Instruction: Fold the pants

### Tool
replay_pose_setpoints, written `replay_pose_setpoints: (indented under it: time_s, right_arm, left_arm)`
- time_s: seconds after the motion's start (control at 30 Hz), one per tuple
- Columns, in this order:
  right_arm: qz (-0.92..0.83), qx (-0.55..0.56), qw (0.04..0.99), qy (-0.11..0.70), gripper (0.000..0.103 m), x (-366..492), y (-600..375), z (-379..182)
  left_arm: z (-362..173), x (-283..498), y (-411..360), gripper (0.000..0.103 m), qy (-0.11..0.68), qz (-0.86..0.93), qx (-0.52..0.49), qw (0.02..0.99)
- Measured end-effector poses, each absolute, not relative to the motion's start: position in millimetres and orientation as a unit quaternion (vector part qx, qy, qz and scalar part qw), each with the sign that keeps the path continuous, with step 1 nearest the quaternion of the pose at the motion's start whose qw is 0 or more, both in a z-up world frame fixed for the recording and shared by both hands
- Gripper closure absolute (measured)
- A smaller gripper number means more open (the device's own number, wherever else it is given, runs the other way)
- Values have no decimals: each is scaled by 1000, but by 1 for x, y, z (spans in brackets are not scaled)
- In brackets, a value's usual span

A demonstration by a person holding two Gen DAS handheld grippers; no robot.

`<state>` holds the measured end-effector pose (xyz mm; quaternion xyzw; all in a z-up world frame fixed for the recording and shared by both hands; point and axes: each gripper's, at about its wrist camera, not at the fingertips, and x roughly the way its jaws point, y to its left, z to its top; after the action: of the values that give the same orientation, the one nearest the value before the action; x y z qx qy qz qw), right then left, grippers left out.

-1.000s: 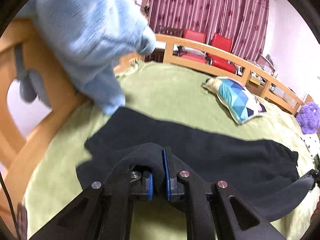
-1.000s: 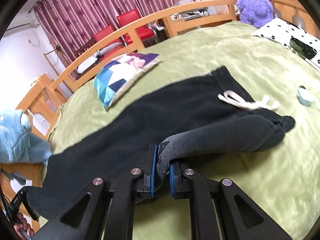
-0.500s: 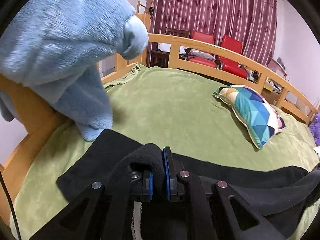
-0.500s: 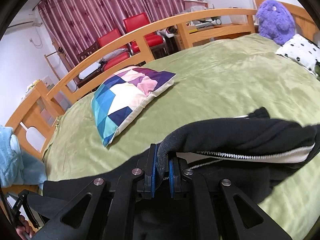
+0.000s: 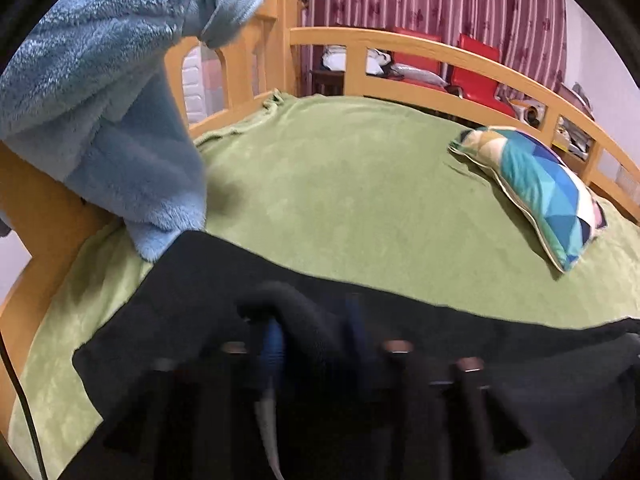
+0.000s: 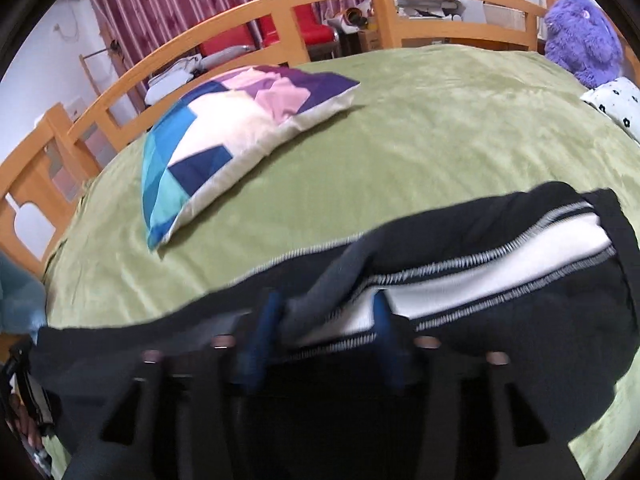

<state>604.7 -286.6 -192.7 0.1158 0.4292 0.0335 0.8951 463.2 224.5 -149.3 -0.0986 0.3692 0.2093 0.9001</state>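
Both claws' jaws just opened, black pants fabric loose between

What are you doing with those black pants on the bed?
A person is folding the black pants on the green blanket, with a gripper in each hand. One long side has been laid over the other, so the white inside of the pants shows. The left gripper and right gripper have just been opening; a fold of cloth sits between each pair of jaws, no longer pinched. A colourful pillow lies further back on the bed.
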Motion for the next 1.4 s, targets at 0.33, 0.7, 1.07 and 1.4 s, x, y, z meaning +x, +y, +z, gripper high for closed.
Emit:
replay_pose_setpoints:
  time_s: [0.33, 0.7, 1.07, 1.4]
  right_arm:
    - [39, 104, 890, 443, 47, 492, -303, -193]
    - [14, 178, 860, 478, 46, 409, -348, -251]
    - [20, 244, 862, 444, 32, 469, -355, -259]
    - [4, 278, 859, 429, 80, 524, -349, -262]
  left_arm:
    - [-150, 373, 187, 35, 396, 159, -114, 897]
    - [-218, 307, 198, 34, 441, 118, -260, 851]
    - [-237, 355, 220, 26, 409, 118, -310, 850]
    - [-230, 365, 225, 88, 392, 146, -326, 848]
